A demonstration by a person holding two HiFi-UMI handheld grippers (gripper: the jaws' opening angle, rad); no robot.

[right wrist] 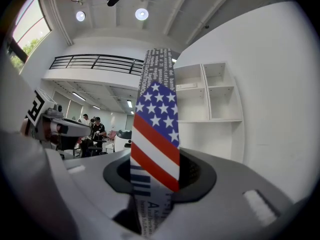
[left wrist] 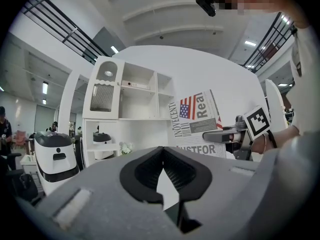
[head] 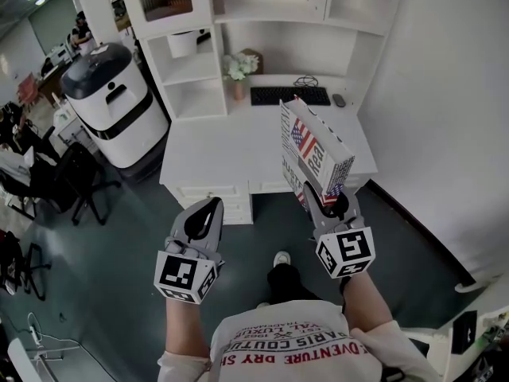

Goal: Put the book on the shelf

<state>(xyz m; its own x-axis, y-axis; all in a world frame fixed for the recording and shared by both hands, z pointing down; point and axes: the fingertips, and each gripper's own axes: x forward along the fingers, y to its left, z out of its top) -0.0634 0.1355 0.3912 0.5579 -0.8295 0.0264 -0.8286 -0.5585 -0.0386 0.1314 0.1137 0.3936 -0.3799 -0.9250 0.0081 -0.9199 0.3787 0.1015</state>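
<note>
right tool [right wrist: 155,184]: clamping the lower end of the book [head: 312,151]; jaws sitting partly apart, held there by the book's thickness.
left tool [head: 205,213]: hanging free on the left, tips meeting, carrying nothing.
book: riding in the air above the front right of the white surface [head: 215,146], not touching it; newsprint and flag cover facing the left tool.
long axis: running up and away from the right tool, leaning toward the back wall.
shelf [right wrist: 215,91]: standing past the surface, ahead of and above the book; open compartments showing just right of the book's edge in the right gripper view.
nearer arm: the right one, already gripping; the left is standing well apart.
next move (judgement): looking like a reach forward and up over the keyboard [head: 289,95], keeping the book upright so it is entering a compartment edge-first.
</note>
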